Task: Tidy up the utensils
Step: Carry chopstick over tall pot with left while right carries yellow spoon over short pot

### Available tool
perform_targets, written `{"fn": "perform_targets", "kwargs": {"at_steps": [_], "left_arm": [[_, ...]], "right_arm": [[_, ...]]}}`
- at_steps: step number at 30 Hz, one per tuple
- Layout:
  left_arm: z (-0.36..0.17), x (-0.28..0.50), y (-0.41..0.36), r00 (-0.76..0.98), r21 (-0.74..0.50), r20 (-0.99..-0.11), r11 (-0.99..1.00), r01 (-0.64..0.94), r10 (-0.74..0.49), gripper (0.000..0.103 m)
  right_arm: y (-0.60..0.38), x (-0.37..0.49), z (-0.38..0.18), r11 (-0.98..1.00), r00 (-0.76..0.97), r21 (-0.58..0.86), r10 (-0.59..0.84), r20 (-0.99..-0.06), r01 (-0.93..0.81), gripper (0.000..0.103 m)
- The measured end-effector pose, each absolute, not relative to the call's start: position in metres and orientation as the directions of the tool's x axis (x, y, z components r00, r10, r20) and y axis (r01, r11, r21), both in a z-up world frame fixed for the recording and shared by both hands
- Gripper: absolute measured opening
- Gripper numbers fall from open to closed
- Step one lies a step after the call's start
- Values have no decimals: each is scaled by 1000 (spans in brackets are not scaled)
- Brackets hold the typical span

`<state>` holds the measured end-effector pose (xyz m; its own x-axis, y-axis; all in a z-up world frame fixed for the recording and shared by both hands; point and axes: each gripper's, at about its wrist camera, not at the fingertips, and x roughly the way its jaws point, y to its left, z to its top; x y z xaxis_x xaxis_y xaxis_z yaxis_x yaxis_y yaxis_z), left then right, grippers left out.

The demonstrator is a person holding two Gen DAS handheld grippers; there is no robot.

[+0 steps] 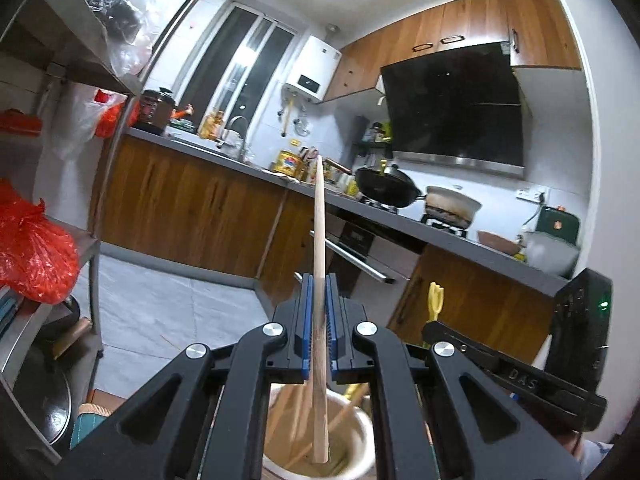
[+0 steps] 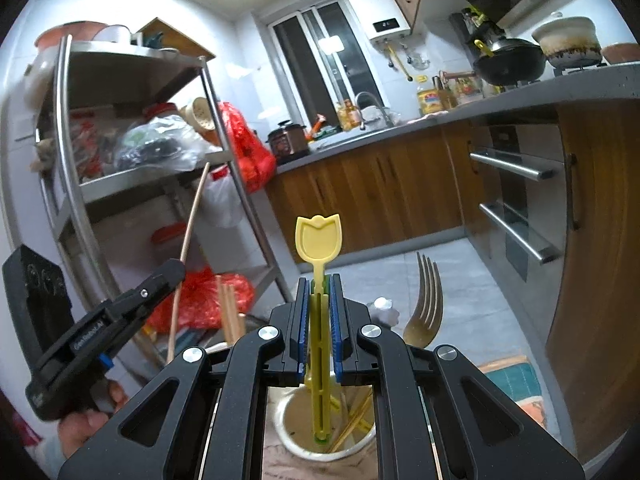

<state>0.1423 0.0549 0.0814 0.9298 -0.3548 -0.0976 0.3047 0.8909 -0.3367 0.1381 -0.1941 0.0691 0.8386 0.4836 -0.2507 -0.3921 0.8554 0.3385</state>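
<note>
My left gripper [image 1: 319, 280] is shut on a wooden chopstick [image 1: 319, 208], which stands up between the blue pads; its lower end hangs over a white utensil cup [image 1: 360, 436] holding other wooden sticks. My right gripper [image 2: 319, 280] is shut on a yellow plastic utensil [image 2: 318, 236] with a tulip-shaped end pointing up. Its stem reaches down into the same white utensil cup [image 2: 288, 420]. A metal fork [image 2: 427, 300] sticks up from the cup to the right. In the right wrist view the left gripper [image 2: 176, 270] shows at the left with its chopstick [image 2: 192, 216].
A steel shelf rack [image 2: 80, 184] with red and clear plastic bags stands on one side. Wooden cabinets under a grey counter [image 1: 360, 206] carry a wok [image 1: 386, 186], a pot and bottles. A person's hand [image 2: 86, 420] holds the left gripper. The floor is grey tile.
</note>
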Motion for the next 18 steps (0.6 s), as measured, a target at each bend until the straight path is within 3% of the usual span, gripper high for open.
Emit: {"fn": "perform_targets", "kwargs": {"at_steps": [10,18], "left_arm": [[48,137,64,916,-332,-164,895,299,-367,6],[42,122,58,912,-220,-239,933,284,-334,6]], "right_arm": [[-187,143,45,885,857,272,446,-259,-379,11],[-175,139,33,886,831,222,460,-312,-407,11]]}}
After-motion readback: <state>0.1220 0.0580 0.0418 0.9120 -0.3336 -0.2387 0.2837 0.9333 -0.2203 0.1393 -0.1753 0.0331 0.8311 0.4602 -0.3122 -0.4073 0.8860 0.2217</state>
